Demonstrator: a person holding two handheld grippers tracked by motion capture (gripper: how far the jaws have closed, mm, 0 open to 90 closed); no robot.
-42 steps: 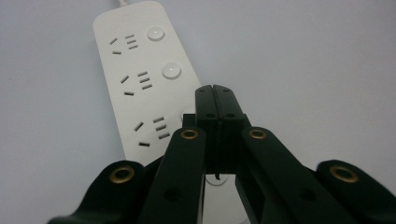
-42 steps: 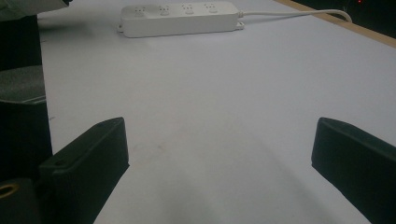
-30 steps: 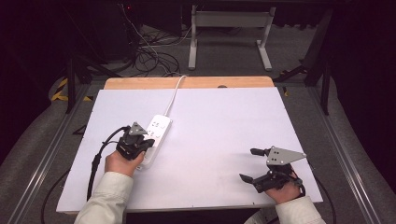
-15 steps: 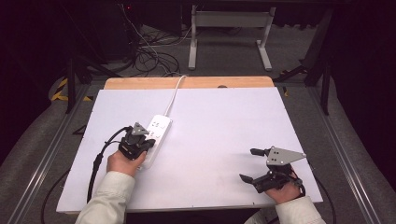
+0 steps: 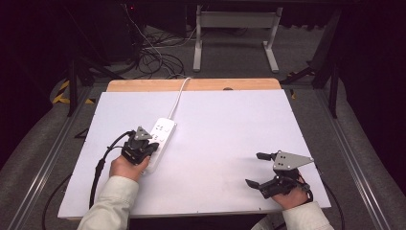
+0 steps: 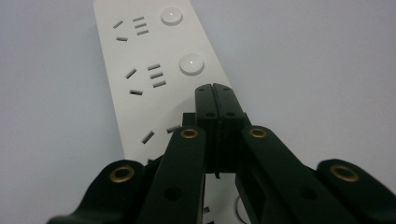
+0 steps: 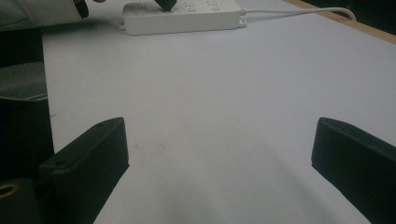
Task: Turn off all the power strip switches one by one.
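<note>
The left gripper [image 5: 149, 147] hangs over the near half of the white power strip [image 5: 163, 132], its 2 jaws pressed together with nothing between them. In the left gripper view the closed tips [image 6: 215, 89] sit just short of a round button [image 6: 192, 64], with a second button [image 6: 172, 15] farther ahead and socket slots off to their left. I cannot tell whether the tips touch the strip. Its cable [image 5: 178, 96] runs away past the table's far edge [image 5: 191, 85]. The right gripper [image 5: 258, 169] rests well apart, jaws spread wide and empty, above the bare white tabletop [image 7: 224, 93].
</note>
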